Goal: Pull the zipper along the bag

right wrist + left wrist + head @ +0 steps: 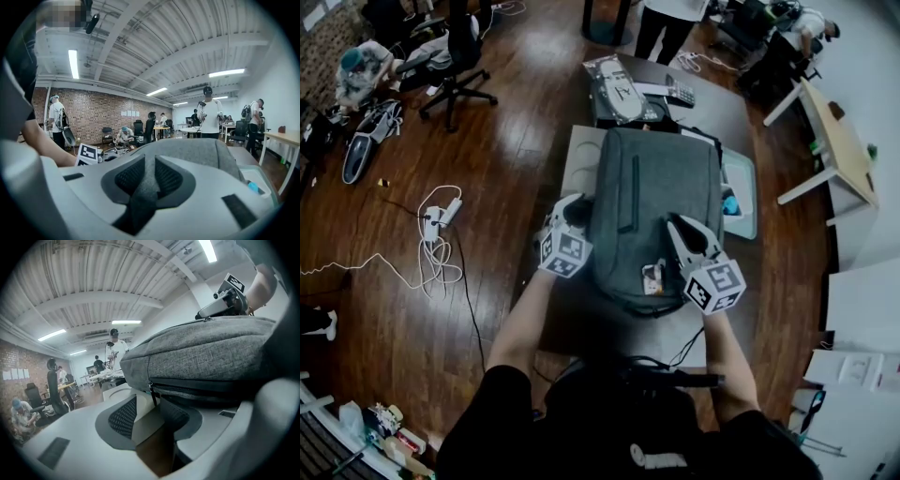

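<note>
- Two grippers worked at a grey backpack that lay flat on the table, in the middle of the head view.
- The left gripper sat low against the backpack's left edge in the head view.
- Its jaws stood apart and gripped nothing.
- The black zipper pull hung from the backpack's side just beyond the jaw tips, in line with the gap. It was near the textured pads but did not appear to touch them.
- From the pull, the zipper ran toward the right of the left gripper view, under the grey top panel.
- The right gripper rested on the backpack's lower right part in the head view.
- Its jaws were pinched on a raised ridge of the backpack's grey fabric, which filled the gap between them.
</note>
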Available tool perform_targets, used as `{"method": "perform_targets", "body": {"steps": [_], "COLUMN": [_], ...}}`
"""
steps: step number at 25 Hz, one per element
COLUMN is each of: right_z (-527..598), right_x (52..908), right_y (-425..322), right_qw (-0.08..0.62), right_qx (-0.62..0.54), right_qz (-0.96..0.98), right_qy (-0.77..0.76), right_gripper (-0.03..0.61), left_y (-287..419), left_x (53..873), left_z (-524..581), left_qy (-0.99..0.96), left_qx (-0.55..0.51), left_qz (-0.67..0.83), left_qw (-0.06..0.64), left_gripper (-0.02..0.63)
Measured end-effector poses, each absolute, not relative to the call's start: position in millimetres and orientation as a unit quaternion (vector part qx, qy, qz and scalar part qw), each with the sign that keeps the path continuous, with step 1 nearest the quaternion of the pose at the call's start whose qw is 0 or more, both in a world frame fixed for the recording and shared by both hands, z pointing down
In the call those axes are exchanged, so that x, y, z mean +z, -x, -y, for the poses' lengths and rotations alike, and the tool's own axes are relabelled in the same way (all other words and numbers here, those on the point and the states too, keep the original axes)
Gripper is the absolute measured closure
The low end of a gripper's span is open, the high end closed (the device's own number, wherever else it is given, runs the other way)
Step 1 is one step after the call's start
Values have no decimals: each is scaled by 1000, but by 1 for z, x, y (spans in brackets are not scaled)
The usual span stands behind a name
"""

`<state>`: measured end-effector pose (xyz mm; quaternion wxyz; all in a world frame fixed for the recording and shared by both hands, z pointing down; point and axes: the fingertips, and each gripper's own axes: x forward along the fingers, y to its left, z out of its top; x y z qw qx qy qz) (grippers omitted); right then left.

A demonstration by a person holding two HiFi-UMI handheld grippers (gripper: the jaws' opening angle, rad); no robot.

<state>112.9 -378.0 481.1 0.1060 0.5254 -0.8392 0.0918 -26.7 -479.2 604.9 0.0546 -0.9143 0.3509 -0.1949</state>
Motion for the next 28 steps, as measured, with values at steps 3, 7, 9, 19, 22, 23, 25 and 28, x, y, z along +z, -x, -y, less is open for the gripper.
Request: {"method": "perform_targets", "body": {"steps": [3,7,9,19,22,23,25,28], "right_z": [377,378,378,381,381,382,383,384], "right_x": [482,482,483,487,488,488,488,486], "right_y": [-113,-113,-112,-113,-114,-114,-114,-113], "right_qw": [105,108,114,130,134,134,134,131], "right_qx": [93,91,90,82,79,79,79,76], "right_qz": [840,838,837,827,823,823,823,823], "right_qy": [-525,-526,-527,-541,-546,-546,-547,-548], "right_gripper": [506,513,514,526,526,526,526,526], "left_y": [23,21,23,36,40,42,45,52], "left_x": [605,599,599,597,596,595,592,590], "left_z": [480,477,473,452,438,433,419,400], "left_qy": [916,918,917,911,910,910,910,909], "left_qx": [-197,-196,-201,-227,-227,-223,-216,-215], "left_qz": [-344,-337,-337,-339,-344,-347,-352,-357], "left_qw": [64,75,76,65,53,47,33,21], "left_gripper": [485,607,609,611,612,612,612,612]}}
